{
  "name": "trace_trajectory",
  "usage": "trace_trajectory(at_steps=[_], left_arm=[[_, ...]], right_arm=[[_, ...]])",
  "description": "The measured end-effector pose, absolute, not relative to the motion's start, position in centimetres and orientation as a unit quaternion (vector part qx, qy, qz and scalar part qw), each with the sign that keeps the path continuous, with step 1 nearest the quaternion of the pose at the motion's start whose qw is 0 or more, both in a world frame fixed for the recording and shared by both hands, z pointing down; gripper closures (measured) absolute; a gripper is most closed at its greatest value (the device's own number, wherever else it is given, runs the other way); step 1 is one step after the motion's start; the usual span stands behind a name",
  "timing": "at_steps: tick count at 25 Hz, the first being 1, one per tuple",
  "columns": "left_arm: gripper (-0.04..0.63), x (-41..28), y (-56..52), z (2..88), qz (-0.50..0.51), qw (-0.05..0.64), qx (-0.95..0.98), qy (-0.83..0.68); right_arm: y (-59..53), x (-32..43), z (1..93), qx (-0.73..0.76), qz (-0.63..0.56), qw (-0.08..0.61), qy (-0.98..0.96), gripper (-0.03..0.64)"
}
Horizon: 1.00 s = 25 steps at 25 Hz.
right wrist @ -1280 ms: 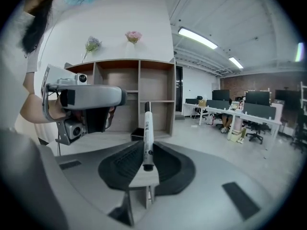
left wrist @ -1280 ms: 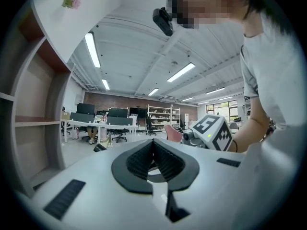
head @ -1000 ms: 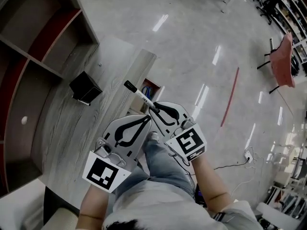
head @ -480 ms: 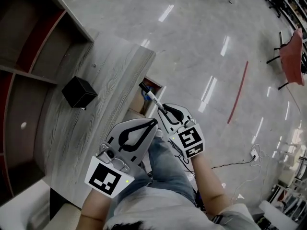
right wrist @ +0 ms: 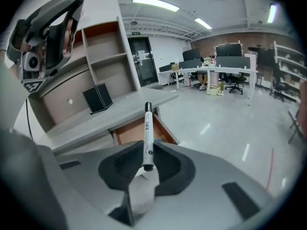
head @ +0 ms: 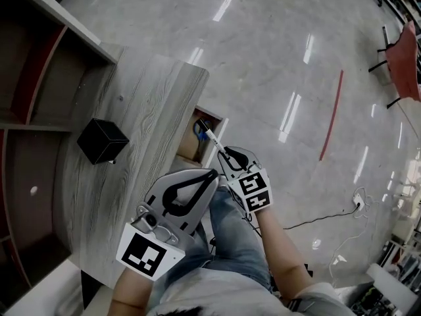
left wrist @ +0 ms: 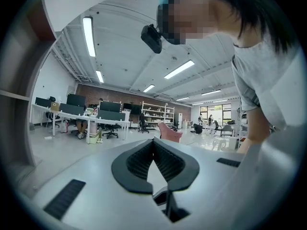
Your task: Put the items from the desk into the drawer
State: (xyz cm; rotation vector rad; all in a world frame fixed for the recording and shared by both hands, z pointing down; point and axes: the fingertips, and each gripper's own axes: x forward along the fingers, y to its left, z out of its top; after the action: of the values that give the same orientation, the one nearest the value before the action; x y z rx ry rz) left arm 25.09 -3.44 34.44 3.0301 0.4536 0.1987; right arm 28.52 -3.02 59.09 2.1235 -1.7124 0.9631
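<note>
My right gripper is shut on a white marker with a black cap. The marker's tip reaches over the open drawer at the desk's right side. In the right gripper view the marker stands up between the jaws, with the drawer's brown inside just beyond. A black cube-shaped box sits on the grey wooden desk, also seen as the black box. My left gripper is shut and empty, held beside the right one above the person's lap; its view faces the ceiling.
Brown shelving lines the far side of the desk. Something blue lies inside the drawer. Glossy floor spreads to the right, with a red chair far off. The person's jeans are below the grippers.
The right gripper has carried the marker forward, so its tip now sits over the open drawer. The left gripper stays shut beside it. The head camera has shifted, showing more of the desk.
</note>
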Motion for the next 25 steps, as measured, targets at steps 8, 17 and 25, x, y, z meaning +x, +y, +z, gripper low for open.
trace_trajectory(at_steps=[8, 17, 25], left_arm=[[0.587, 25.4, -4.2, 35.8, 0.078, 0.037, 0.985, 0.15], [0.588, 24.7, -5.7, 36.5, 0.084, 0.042, 0.986, 0.14], [0.586, 24.4, -6.4, 36.5, 0.084, 0.045, 0.987, 0.131]], right_arm=[[-5.1, 28.6, 62.8, 0.728, 0.362, 0.123, -0.569, 0.545], [-7.3, 28.5, 63.5, 0.727, 0.364, 0.121, -0.57, 0.545], [-8.5, 27.8, 63.3, 0.718, 0.358, 0.12, -0.584, 0.538]])
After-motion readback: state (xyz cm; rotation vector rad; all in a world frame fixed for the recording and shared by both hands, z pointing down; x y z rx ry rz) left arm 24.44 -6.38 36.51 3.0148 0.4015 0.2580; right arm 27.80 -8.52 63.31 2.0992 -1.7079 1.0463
